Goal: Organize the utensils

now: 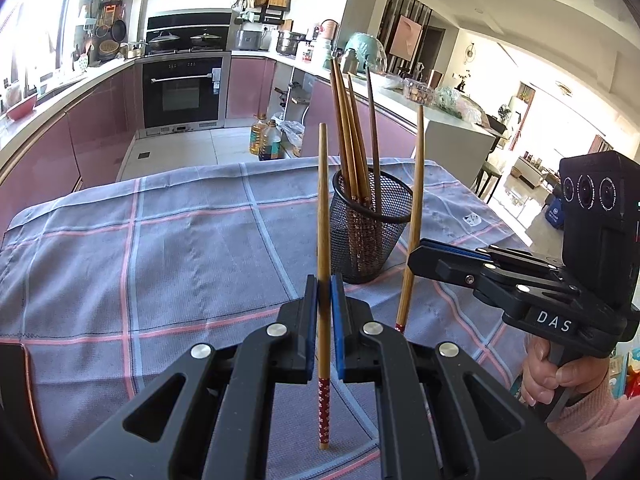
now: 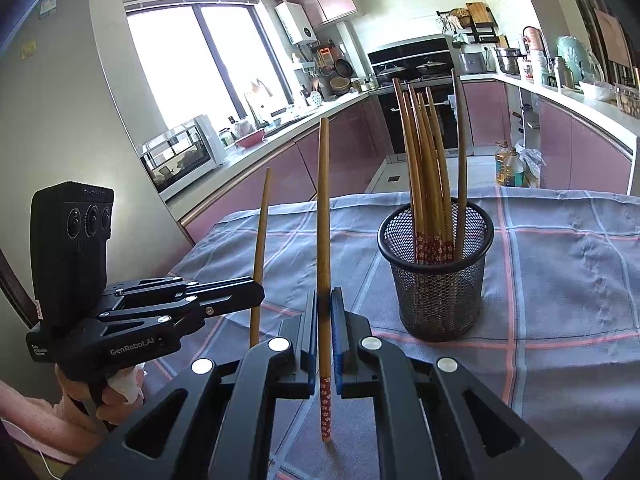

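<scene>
A black mesh cup [image 1: 370, 236] [image 2: 436, 280] stands on the checked cloth and holds several wooden chopsticks, thin ends up. My left gripper [image 1: 324, 280] is shut on one wooden chopstick [image 1: 322, 200], held upright with its red flowered end pointing down, just in front and left of the cup. My right gripper [image 2: 325, 304] is shut on a second chopstick [image 2: 323, 208], also upright. In the left wrist view the right gripper [image 1: 416, 250] hovers beside the cup's right with its chopstick [image 1: 416, 184]. In the right wrist view the left gripper [image 2: 258, 292] and its chopstick [image 2: 262, 224] sit left of the cup.
The table's grey-blue cloth with pink lines [image 1: 160, 260] [image 2: 560, 280] ends at a far edge, beyond which are oil bottles [image 1: 264, 140] on the floor, pink cabinets and an oven [image 1: 182, 92]. A person's hand in a pink sleeve [image 1: 568, 384] grips the right handle.
</scene>
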Tool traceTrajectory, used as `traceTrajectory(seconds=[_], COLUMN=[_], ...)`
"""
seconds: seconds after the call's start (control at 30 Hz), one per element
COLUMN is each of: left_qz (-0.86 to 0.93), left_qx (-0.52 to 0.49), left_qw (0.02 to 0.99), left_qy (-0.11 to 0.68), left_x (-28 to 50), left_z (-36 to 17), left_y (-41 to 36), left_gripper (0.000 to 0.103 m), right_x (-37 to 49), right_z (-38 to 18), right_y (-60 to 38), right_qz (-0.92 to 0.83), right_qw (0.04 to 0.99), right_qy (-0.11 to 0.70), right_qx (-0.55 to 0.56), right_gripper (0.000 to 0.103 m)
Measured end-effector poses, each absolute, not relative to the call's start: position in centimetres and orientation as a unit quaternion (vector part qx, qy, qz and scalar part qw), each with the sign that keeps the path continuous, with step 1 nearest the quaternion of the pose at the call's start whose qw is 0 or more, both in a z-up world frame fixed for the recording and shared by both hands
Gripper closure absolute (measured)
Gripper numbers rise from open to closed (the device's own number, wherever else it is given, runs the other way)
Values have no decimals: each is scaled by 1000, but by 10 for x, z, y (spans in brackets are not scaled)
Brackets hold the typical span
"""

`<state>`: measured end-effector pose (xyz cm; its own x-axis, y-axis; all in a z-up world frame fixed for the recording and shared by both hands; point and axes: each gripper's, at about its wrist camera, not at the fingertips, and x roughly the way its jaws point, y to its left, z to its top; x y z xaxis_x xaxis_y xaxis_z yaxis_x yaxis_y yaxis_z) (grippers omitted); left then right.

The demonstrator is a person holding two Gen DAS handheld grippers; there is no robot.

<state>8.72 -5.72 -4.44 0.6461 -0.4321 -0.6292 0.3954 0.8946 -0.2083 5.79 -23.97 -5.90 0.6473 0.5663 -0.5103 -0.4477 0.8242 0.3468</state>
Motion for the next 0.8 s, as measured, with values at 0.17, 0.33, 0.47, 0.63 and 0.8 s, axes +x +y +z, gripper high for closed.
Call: traceTrajectory(seconds=[0.17, 0.33, 0.47, 0.63, 0.8], left_qz=[-228, -227, -226, -225, -226], left_qx=[-26, -25, -24, -20, -19], left_qw=[909, 911, 913, 915, 916], left_qy=[349, 344, 339, 334, 331], left_x=[86, 86, 85, 87, 87], left_z=[-41, -36, -32, -28, -24], left_y=[-57, -57, -58, -60, -63], left_gripper=[95, 95, 95, 95, 95], right_x=[57, 57, 57, 59, 61], right_z=[-56, -51, -47, -42, -40], right_y=[-241, -243, -245, -247, -249], right_qz=[281, 279, 279, 279, 278], right_qw=[904, 907, 909, 911, 913], right_qy=[308, 303, 297, 291, 287], right_qx=[94, 93, 91, 89, 86], right_gripper=[97, 97, 97, 97, 97])
